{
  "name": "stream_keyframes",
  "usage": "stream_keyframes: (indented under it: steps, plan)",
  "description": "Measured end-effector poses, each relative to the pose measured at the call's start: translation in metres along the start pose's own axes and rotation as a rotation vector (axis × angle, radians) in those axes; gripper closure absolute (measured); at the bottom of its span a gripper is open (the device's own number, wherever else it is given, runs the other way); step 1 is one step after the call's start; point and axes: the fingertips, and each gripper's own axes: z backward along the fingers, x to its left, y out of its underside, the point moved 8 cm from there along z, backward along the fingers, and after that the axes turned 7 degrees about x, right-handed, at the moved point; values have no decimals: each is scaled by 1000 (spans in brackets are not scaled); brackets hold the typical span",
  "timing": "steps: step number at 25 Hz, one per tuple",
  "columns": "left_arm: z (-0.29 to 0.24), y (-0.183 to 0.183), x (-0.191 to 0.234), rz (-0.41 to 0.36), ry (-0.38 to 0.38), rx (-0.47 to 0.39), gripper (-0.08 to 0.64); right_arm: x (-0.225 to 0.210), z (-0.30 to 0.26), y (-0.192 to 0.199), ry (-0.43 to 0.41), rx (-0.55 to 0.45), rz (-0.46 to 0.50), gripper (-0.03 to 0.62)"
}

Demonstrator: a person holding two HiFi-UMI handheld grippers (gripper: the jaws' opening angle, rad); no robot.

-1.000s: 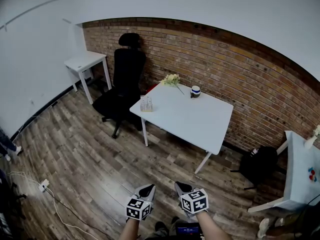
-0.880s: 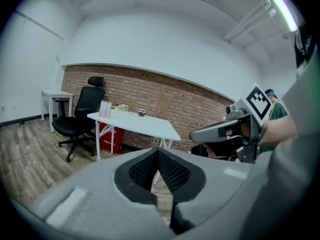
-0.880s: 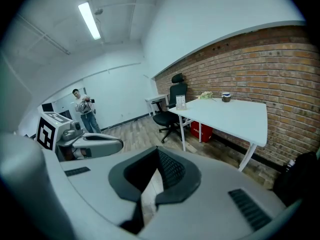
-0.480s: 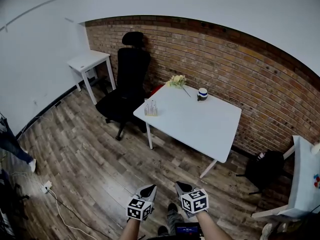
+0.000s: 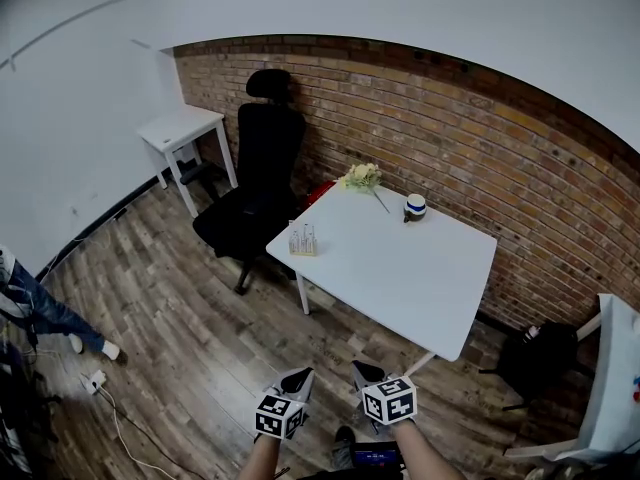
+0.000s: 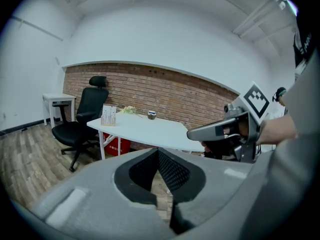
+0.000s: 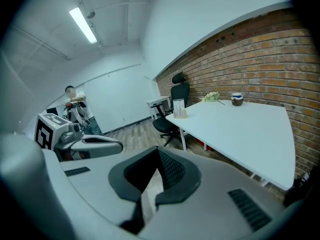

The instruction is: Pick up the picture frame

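A small clear picture frame [image 5: 302, 240] stands upright at the near left corner of the white table [image 5: 400, 268]; it also shows in the left gripper view as the frame [image 6: 108, 115] and in the right gripper view as the frame [image 7: 179, 108]. My left gripper [image 5: 297, 377] and right gripper [image 5: 361, 373] hang side by side above the wooden floor, short of the table's near edge, well apart from the frame. Both are shut with nothing between the jaws.
A black office chair [image 5: 252, 183] stands left of the table by the brick wall. On the table's far side lie a bunch of flowers [image 5: 362, 177] and a small cup [image 5: 415, 207]. A small white side table [image 5: 181, 128] is far left. A person's legs [image 5: 45, 313] show at the left edge.
The table and frame have come closer and shifted right in the head view as both grippers moved forward together. A person's legs have walked further into view at the left.
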Motion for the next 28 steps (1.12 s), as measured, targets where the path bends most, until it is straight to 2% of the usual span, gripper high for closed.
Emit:
stream_keyframes:
  steps: [11, 21, 28]
  plan:
    - [-54, -49, 31, 4, -52, -15, 548, -56, -42, -56, -47, 1, 33, 584]
    - [-77, -57, 53, 26, -76, -2, 548, -74, -75, -73, -84, 29, 36, 584]
    - [-99, -63, 89, 62, -73, -4, 548, -83, -106, -86, -68, 49, 32, 584]
